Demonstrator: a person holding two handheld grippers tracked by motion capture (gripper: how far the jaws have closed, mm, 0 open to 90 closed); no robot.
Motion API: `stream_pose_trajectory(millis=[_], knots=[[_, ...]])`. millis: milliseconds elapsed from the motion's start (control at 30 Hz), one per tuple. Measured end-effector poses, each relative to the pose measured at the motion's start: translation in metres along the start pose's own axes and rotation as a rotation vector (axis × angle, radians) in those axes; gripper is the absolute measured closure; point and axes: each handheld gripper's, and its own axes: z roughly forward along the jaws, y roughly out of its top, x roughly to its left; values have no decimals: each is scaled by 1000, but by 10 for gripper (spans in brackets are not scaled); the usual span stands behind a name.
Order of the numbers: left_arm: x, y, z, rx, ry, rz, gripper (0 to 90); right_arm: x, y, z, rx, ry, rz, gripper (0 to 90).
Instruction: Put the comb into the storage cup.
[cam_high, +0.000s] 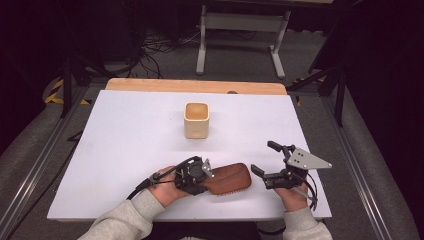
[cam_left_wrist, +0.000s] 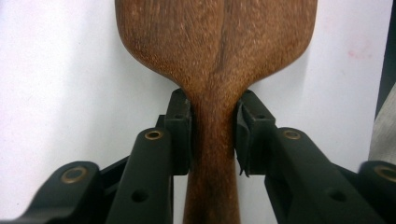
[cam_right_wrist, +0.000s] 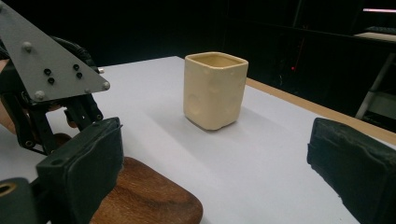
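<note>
A dark wooden brush (cam_high: 227, 179) lies flat on the white table near the front edge, bristles down, its handle toward the left. My left gripper (cam_high: 206, 179) is shut on that handle. In the left gripper view both pads press the narrow neck of the brush (cam_left_wrist: 215, 46) from either side, the gripper (cam_left_wrist: 212, 133) pointing along the handle. My right gripper (cam_high: 264, 158) stands open just right of the brush head, nothing between its jaws. The right gripper view (cam_right_wrist: 212, 158) has the brush head (cam_right_wrist: 144, 196) at lower left and the left gripper (cam_right_wrist: 79, 116) behind it.
A cream square cup (cam_high: 196, 120) stands upright in the middle of the table (cam_high: 125, 150), beyond the brush; it also appears straight ahead of the right gripper (cam_right_wrist: 215, 91). A wooden strip (cam_high: 195, 86) edges the far side. A metal stand (cam_high: 240, 30) is on the floor beyond.
</note>
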Motion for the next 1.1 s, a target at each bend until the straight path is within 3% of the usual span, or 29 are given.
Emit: stream_pose_trajectory(millis=[233,533,933,1100], knots=[[-1,0,-1,9,18,27,727,0,0,0,1,0,-2,42],[-6,-5,-6,-25,49,22,728,-1,0,0,-5,-4,4,42],[-2,-27,-35,-180,72,-49,727,-1,0,0,-9,-6,6,42],[-1,-37,-45,-275,97,-81,726,0,1,-1,-13,-5,6,42]])
